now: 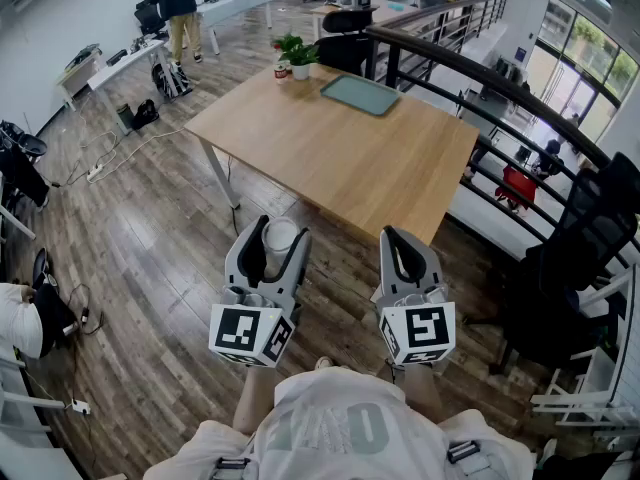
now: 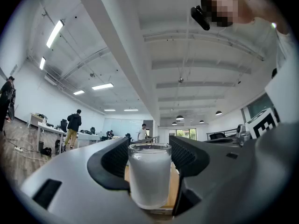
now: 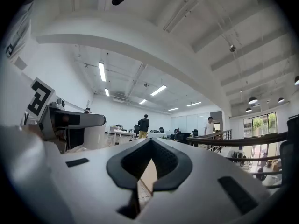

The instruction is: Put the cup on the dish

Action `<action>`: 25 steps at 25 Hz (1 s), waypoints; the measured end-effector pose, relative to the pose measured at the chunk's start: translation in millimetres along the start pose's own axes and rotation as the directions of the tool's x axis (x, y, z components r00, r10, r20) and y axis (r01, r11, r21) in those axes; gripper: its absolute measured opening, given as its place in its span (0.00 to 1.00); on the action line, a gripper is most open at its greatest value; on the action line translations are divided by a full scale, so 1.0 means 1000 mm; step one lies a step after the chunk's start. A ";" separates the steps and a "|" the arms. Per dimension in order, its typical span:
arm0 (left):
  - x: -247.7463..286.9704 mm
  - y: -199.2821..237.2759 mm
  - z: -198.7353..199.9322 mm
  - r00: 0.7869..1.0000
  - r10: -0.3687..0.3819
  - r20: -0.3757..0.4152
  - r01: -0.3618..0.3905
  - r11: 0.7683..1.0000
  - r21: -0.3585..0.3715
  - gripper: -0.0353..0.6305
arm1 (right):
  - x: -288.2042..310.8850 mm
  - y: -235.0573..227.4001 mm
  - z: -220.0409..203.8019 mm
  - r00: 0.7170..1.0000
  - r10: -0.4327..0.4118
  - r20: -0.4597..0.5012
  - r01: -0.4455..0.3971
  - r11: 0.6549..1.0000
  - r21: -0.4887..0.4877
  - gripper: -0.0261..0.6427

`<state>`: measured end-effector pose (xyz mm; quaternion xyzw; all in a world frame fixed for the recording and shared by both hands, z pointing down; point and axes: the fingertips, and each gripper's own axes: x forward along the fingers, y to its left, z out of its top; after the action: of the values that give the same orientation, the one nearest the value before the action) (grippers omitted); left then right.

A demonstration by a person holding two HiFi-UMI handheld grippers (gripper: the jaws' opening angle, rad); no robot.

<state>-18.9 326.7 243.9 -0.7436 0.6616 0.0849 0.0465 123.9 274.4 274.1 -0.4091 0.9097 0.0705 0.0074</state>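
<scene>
A frosted white glass cup [image 1: 279,238] sits upright between the jaws of my left gripper [image 1: 272,236], which is shut on it. In the left gripper view the cup [image 2: 149,174] fills the gap between the dark pads [image 2: 114,160]. My right gripper [image 1: 400,250] hangs beside it, shut, with nothing between its tips [image 3: 150,143]. Both grippers hover over the wooden floor, short of the near corner of the wooden table [image 1: 330,158]. A grey-green rectangular dish [image 1: 360,94] lies at the table's far side.
A potted plant [image 1: 300,56] and a small can [image 1: 281,69] stand at the table's far left corner. A black railing [image 1: 480,78] runs along the right, with a black chair [image 1: 590,248] near it. A person [image 1: 180,8] stands by desks at the back left.
</scene>
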 end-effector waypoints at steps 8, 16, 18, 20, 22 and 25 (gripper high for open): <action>-0.004 0.000 0.005 0.999 -0.020 0.027 0.020 1.000 -0.006 0.46 | 0.002 0.001 0.000 1.000 -0.012 -0.004 0.012 1.000 -0.004 0.06; -0.007 0.011 0.006 0.999 -0.021 0.041 0.022 1.000 -0.017 0.46 | 0.011 0.010 0.003 1.000 -0.020 0.011 0.020 0.999 -0.027 0.06; -0.008 0.015 0.004 0.999 -0.021 0.040 0.021 1.000 -0.021 0.46 | 0.014 0.013 0.001 1.000 -0.020 0.004 0.020 0.999 -0.038 0.06; -0.009 0.020 0.002 0.999 -0.021 0.037 0.022 0.999 -0.026 0.46 | 0.017 0.017 -0.001 1.000 -0.013 0.000 0.013 0.999 -0.039 0.07; -0.011 0.026 0.001 0.999 -0.022 0.038 0.023 0.999 -0.030 0.46 | 0.021 0.023 -0.003 1.000 -0.003 0.003 0.003 0.999 -0.035 0.07; -0.017 0.038 0.001 0.999 -0.020 0.047 0.022 0.999 -0.035 0.46 | 0.024 0.031 -0.005 1.000 0.002 0.002 -0.002 0.999 -0.035 0.07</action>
<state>-58.9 339.3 247.4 -0.7491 0.6508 0.1134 0.0494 84.9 276.6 281.6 -0.4084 0.9087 0.0867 0.0009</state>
